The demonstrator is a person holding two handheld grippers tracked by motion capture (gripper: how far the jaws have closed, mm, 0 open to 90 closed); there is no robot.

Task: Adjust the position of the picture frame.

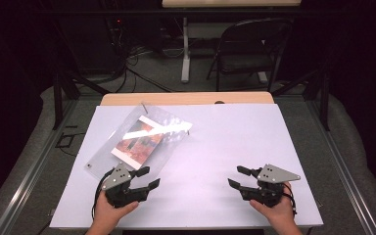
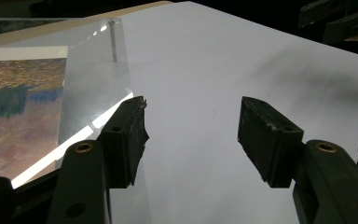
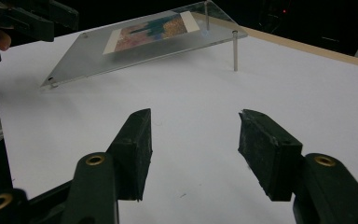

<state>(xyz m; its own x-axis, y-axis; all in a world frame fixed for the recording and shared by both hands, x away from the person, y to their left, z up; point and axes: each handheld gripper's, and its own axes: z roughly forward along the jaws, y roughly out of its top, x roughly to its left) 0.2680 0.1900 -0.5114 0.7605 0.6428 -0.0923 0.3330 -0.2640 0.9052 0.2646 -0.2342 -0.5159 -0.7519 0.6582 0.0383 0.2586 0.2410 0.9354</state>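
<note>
— Clear plastic, that's what catches the light: a see-through frame (image 1: 139, 142) with a colourful picture (image 1: 138, 142) inside lies slanted on the left half of the white table (image 1: 225, 147).

— Slanted how?

— Its far edge rides up on thin metal posts (image 3: 235, 51), its near corner sits down at the table. You see that well from the right gripper view.

— And the left gripper (image 1: 147, 178)?

— Down at the near left, held in a hand (image 1: 111, 210), jaws wide apart, nothing between them. One jaw hangs just over the frame's near edge; whether it touches, I can't tell.

— The right one?

— Right gripper (image 1: 239, 177) sits at the near right, well apart from the frame, in the other hand (image 1: 276, 211). Jaws spread wide too, bare white table between them.

— Anything beyond the table?

— Folding chair (image 1: 249, 49) back there on the floor.
</note>
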